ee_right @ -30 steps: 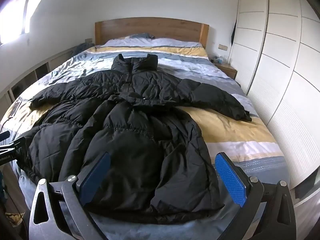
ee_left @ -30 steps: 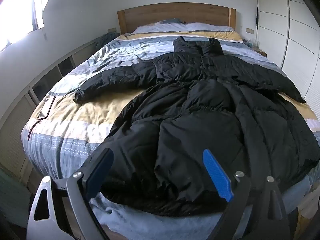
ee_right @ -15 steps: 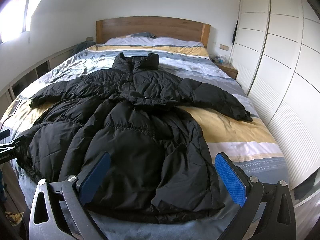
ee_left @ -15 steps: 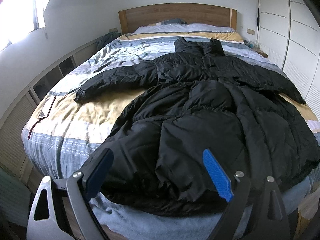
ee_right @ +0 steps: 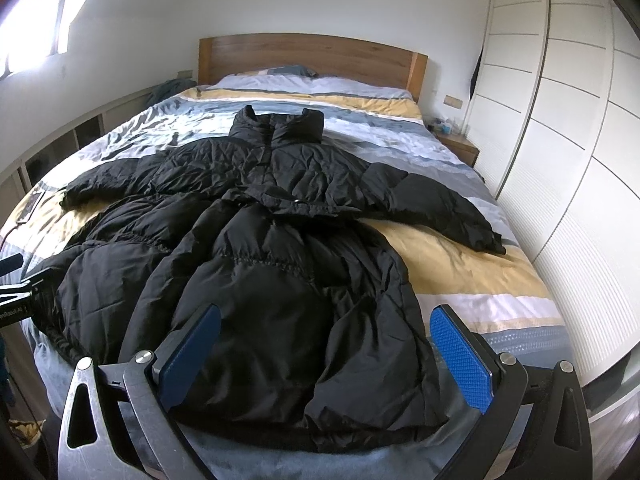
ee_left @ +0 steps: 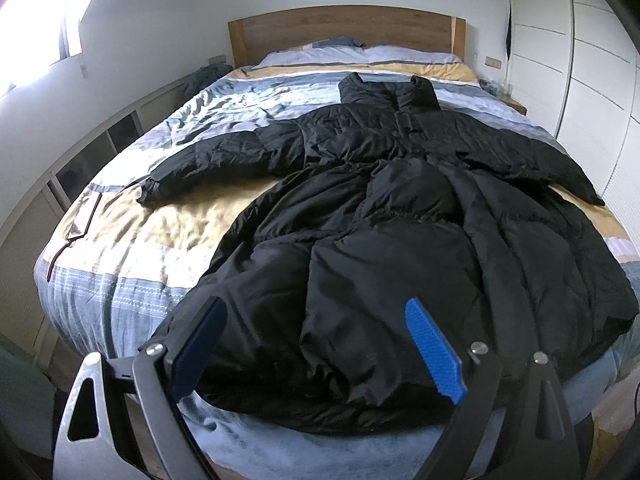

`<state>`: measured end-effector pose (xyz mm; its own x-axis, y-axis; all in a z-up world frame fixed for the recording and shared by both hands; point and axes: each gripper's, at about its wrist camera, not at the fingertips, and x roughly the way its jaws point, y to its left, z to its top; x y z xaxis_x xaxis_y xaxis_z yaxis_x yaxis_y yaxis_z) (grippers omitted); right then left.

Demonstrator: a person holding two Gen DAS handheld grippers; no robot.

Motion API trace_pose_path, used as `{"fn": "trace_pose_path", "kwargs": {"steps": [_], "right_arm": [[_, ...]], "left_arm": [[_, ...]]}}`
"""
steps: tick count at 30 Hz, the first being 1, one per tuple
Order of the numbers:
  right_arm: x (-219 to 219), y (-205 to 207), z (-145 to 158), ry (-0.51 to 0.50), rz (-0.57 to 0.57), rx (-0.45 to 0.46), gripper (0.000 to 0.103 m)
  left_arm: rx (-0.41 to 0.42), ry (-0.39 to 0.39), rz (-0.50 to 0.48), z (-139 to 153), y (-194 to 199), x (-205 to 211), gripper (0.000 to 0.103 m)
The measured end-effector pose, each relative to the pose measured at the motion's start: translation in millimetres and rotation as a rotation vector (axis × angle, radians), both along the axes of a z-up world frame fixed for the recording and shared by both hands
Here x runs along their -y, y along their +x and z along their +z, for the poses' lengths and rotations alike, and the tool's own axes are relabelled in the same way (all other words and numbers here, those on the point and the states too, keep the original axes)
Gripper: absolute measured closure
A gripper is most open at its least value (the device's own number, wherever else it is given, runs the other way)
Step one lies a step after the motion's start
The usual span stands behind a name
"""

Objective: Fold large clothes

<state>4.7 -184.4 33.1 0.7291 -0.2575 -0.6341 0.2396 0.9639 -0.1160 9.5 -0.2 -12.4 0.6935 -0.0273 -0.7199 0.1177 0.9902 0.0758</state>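
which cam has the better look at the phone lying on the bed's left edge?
Left wrist. The phone lies in the open on the yellow stripe of the duvet, its outline and its cable both clear. In the right wrist view the phone is a small sliver at the frame's far left edge, squeezed by the fisheye.

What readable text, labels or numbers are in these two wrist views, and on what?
Only one print shows: small white lettering on the left hand-held gripper at the left edge of the right wrist view, cut off and too small to read.
Black coat, bedding, wardrobe: no text visible.
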Motion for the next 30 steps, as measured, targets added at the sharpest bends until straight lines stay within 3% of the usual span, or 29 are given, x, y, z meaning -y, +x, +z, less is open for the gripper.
{"fn": "trace_pose_path", "kwargs": {"steps": [16, 24, 30], "right_arm": [[-6.2, 15.8, 3.6, -0.007, 0.035, -0.007, 0.000], [-10.4, 36.7, 17.6, -0.001, 0.072, 0.003, 0.000], [4.3, 60.1, 37.9, 0.038, 0.073, 0.030, 0.000]], "left_arm": [[-0.049, 0.001, -0.003, 0.4, 11.7, -4.0, 0.012], [-0.057, -0.022, 0.055, 21.0, 34.2, -25.4, 0.012], [-0.033, -0.085, 0.088, 48.4, 66.3, -47.5, 0.012]]}}
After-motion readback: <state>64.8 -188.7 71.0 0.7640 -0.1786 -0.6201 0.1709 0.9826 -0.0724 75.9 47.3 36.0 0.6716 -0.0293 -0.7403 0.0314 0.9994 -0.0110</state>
